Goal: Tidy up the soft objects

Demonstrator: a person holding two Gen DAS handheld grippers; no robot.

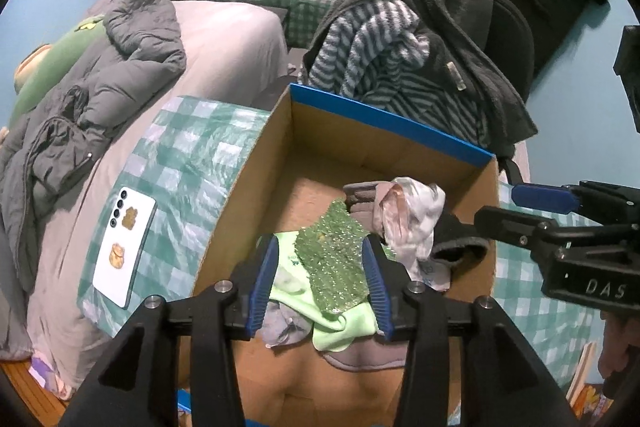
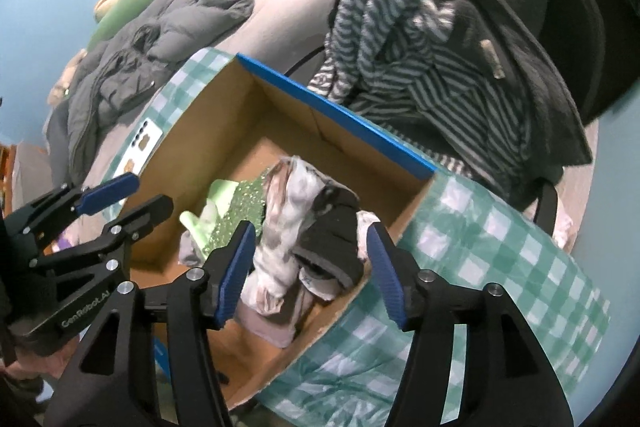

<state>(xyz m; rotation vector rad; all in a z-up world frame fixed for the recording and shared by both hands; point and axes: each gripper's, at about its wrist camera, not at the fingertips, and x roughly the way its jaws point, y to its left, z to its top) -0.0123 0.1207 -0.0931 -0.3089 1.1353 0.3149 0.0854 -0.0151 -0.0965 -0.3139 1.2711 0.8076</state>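
Observation:
An open cardboard box (image 1: 384, 115) with a blue rim sits on a green checked cloth. Inside lie a green sparkly cloth (image 1: 336, 255) on a pale green garment (image 1: 340, 327), a white patterned cloth (image 1: 412, 215), a black soft item (image 1: 456, 235) and a grey piece (image 1: 284, 323). My left gripper (image 1: 320, 283) hangs open over the box, the sparkly cloth lying loose between its blue pads. My right gripper (image 2: 310, 267) is open above the white cloth (image 2: 288, 211) and the black item (image 2: 332, 239), gripping neither. Each gripper shows in the other's view: right gripper (image 1: 516, 207), left gripper (image 2: 140, 195).
A white phone (image 1: 124, 247) lies on the checked cloth (image 1: 192, 163) left of the box. A grey puffer jacket (image 1: 120, 67) sprawls on the bed. A striped fleece (image 1: 380, 43) and dark robe hang over a chair behind the box.

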